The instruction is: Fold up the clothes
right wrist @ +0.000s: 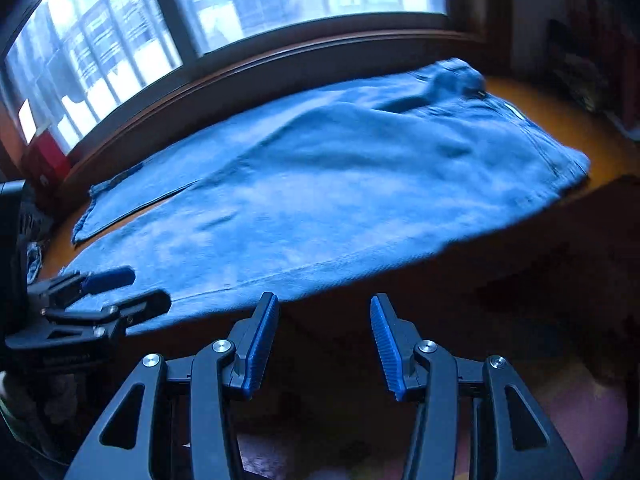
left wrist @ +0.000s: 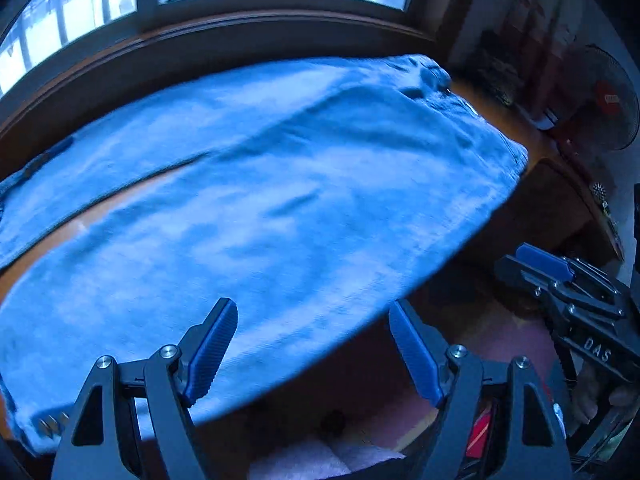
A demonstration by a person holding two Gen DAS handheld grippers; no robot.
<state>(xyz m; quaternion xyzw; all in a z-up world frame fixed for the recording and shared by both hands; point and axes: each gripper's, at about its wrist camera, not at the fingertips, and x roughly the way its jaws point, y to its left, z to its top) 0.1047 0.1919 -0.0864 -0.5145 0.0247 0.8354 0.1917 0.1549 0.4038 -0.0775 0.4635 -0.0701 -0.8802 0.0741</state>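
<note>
Jeans (left wrist: 280, 184) lie spread flat on the wooden worktop (right wrist: 560, 120) under the window (right wrist: 280, 0), legs running left, waistband at the far right. Nearest, both grippers hang off the worktop's front edge with jaws apart and empty: the left gripper (left wrist: 312, 344) over the near hem side, the right gripper (right wrist: 324, 336) just short of the near seam. No fold looks started. Next, I judge, each must reach an edge, close, and lift together.
</note>
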